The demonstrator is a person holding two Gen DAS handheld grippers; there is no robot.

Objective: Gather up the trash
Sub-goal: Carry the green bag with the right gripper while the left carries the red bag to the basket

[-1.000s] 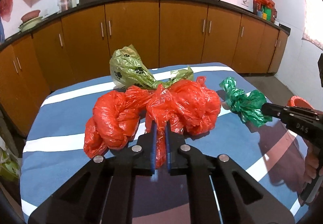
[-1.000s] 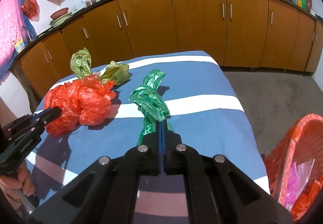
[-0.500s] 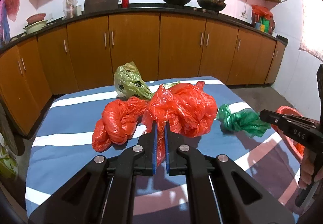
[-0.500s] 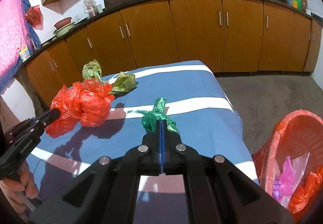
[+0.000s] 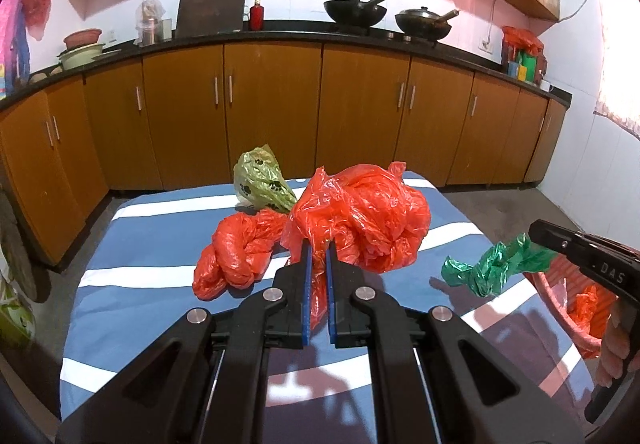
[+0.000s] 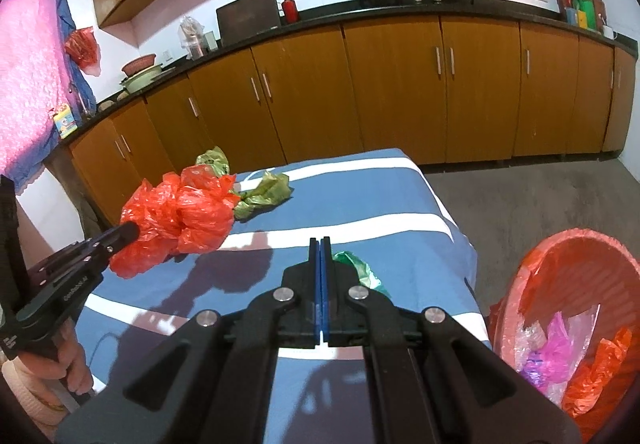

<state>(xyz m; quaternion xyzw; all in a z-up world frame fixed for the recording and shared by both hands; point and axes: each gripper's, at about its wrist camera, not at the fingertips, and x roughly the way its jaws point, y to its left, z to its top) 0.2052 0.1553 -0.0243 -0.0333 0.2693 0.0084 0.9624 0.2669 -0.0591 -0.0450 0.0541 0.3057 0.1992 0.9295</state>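
Note:
My left gripper is shut on a crumpled red plastic bag, which hangs lifted above the blue-and-white striped table. A second red bag lies on the cloth to its left, and an olive-green bag behind it. My right gripper is shut on a green bag, mostly hidden under its fingers; in the left wrist view this green bag dangles from the right gripper near the table's right edge. In the right wrist view the left gripper holds the red bag.
A red basket with pink and red trash in it stands on the floor right of the table. An olive-green bag lies on the far part of the table. Brown cabinets line the wall behind.
Both grippers have risen with their bags. The red bag has come up off the cloth, away from the second red bag. The green bag has left the table and swung right, nearer the basket.

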